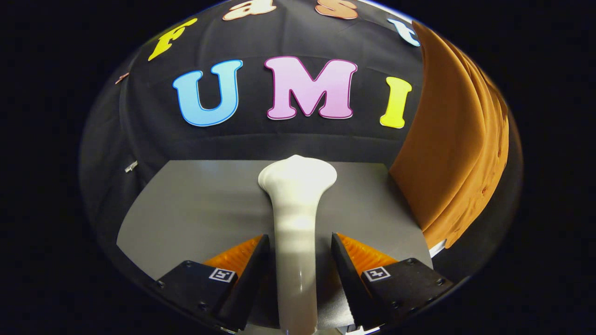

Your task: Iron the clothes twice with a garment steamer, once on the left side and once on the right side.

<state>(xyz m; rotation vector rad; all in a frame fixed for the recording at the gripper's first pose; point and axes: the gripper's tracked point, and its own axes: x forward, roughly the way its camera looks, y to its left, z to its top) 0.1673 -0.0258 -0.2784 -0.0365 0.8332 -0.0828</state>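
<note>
Tool (298,260) fingers flank smooth white steamer (296,218) handle (gaps visible).

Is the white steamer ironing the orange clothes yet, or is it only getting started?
Only getting started. Done: the gripper has reached the white plastic garment steamer on the grey table, its handle between the jaws. In hand: the jaws look open, with gaps either side, so no grip yet. Left: lifting it and steaming both sides of the hanging orange cloth garment, which it is not touching.

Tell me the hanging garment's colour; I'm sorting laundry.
Orange-brown garment, clearest in the gripper view, beyond the claw.
</note>
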